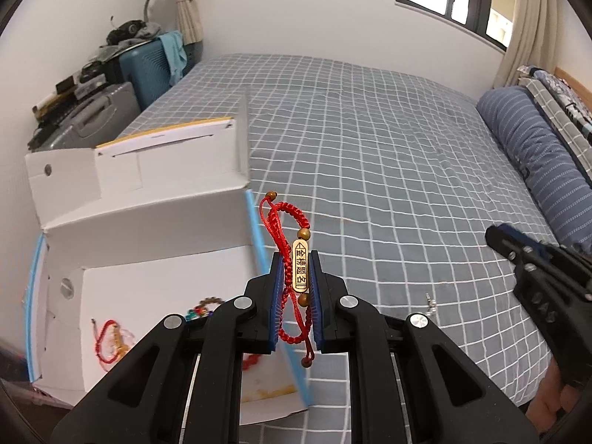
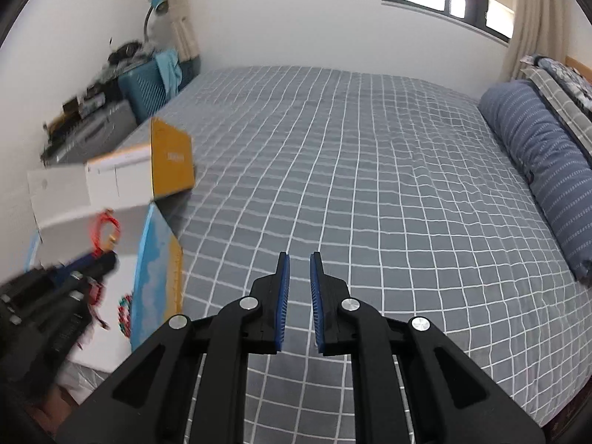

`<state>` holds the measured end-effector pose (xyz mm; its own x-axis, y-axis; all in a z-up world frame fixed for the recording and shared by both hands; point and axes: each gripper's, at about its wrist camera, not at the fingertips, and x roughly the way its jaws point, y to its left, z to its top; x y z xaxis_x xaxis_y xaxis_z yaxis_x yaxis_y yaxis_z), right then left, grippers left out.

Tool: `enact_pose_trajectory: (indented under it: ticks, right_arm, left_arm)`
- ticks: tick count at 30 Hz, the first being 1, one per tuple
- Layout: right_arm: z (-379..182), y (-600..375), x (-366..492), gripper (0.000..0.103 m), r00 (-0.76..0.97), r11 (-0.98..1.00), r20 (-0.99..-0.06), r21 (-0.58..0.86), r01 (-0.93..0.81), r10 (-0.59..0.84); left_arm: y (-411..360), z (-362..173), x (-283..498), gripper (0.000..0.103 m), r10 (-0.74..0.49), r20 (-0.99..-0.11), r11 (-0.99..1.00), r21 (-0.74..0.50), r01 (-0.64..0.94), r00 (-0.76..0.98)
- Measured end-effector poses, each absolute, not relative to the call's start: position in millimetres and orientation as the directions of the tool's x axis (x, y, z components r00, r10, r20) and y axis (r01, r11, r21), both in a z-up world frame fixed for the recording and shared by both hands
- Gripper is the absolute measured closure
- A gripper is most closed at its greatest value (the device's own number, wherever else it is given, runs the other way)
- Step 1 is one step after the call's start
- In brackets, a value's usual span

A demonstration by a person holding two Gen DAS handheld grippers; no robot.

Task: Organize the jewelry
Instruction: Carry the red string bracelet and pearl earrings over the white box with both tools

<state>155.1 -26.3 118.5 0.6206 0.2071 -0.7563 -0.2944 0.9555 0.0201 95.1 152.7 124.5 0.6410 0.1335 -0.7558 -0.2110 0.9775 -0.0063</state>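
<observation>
The left gripper (image 1: 295,259) is closed on a red braided cord bracelet (image 1: 292,277) carrying a gold engraved tag (image 1: 300,266) and small wooden beads. The blue pads (image 1: 276,292) clamp the tag and cord from both sides, with the tag's long axis running parallel to the fingers and a loop of cord projecting past the tips and hanging behind them. The bracelet is held in the air above the bed (image 1: 388,148), clear of its grey checked cover. The open white cardboard box (image 1: 148,259) lies to the left of and below this gripper; its near side wall with the blue edge passes just beside the left finger, and other bracelets (image 1: 111,340) already lie on the box floor. Judged from this layout, the coming move turns on a shift to the left and downward, so that the held bracelet clears the wall and comes over the floor before release. The right gripper (image 2: 299,259) holds nothing; its jaws stand nearly together with a narrow gap showing only bed cover between them. It sits to the right, well apart from the box, so the left gripper is the nearer one.
</observation>
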Motion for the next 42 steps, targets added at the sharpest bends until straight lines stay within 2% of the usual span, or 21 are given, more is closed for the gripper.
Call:
enact_pose_trajectory:
  ticks: [1,2,3,12,15,17,19,22,25,42]
  right_arm:
    - [109,-27,161,0.077,0.603,0.958,-0.772,0.027,-0.286,0.201]
    - [97,-27,168,0.061,0.586,0.963,-0.79,0.02,-0.27,0.181]
    - [87,-30,174,0.056,0.573,0.965,-0.802,0.015,-0.262,0.168]
    - [-7,-44,212,0.054,0.337,0.972,-0.938,-0.003,-0.234,0.079]
    - [-21,-48,214,0.058,0.291,0.974,-0.955,-0.004,-0.226,0.063]
    - [-28,-49,216,0.07,0.266,0.975,-0.962,-0.004,-0.223,0.057]
    - [-36,-48,217,0.077,0.244,0.975,-0.968,-0.005,-0.223,0.051]
    - [-50,-48,220,0.078,0.213,0.975,-0.976,0.005,-0.223,0.054]
    - [-49,-49,221,0.092,0.219,0.975,-0.974,0.008,-0.222,0.058]
    - [39,-28,192,0.092,0.424,0.961,-0.891,0.042,-0.273,0.159]
  left_arm:
    - [156,125,94,0.09,0.138,-0.756,0.976,-0.005,-0.216,0.64]
    - [159,124,91,0.09,0.147,-0.756,0.974,-0.001,-0.226,0.638]
    - [163,124,90,0.09,0.154,-0.756,0.973,0.003,-0.231,0.636]
    - [186,116,86,0.09,0.169,-0.766,0.966,0.003,-0.26,0.62]
    - [189,113,89,0.09,0.165,-0.772,0.965,-0.001,-0.261,0.614]
    - [187,112,89,0.09,0.162,-0.773,0.967,-0.001,-0.257,0.614]
    - [185,111,90,0.09,0.162,-0.772,0.968,0.003,-0.251,0.614]
    - [184,111,90,0.09,0.162,-0.772,0.969,0.007,-0.247,0.614]
    - [186,110,91,0.09,0.163,-0.773,0.969,0.008,-0.247,0.614]
    - [193,113,88,0.09,0.178,-0.77,0.966,0.018,-0.258,0.613]
